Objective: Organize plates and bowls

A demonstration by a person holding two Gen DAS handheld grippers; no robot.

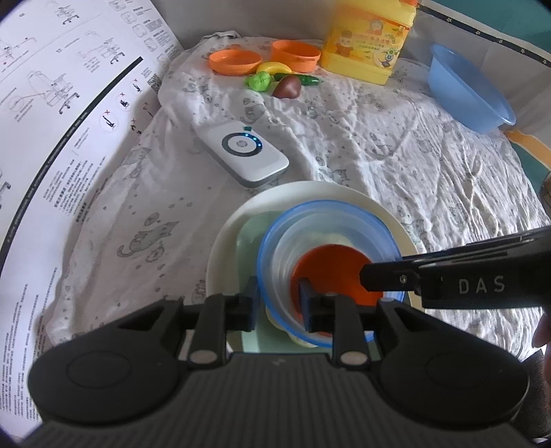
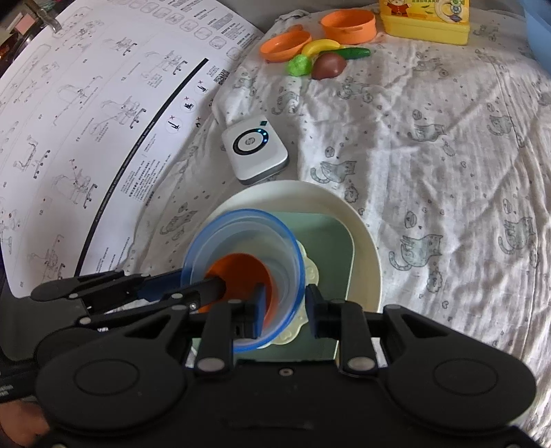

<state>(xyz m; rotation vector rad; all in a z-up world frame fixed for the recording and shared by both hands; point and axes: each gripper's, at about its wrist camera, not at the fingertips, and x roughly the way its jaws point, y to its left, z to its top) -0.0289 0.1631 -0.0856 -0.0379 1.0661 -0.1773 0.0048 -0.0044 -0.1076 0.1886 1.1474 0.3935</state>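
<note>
Blue-rimmed bowl on white plate, rim betw both grippers' spread jaws, L, R.

The left tongs straddle the clear blue-rimmed bowl's near wall above the white plate.

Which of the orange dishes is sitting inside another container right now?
The orange bowl inside the clear blue-rimmed tub, between both grippers. The orange plate and orange pot sit bare on the cloth by the toy fruit.
</note>
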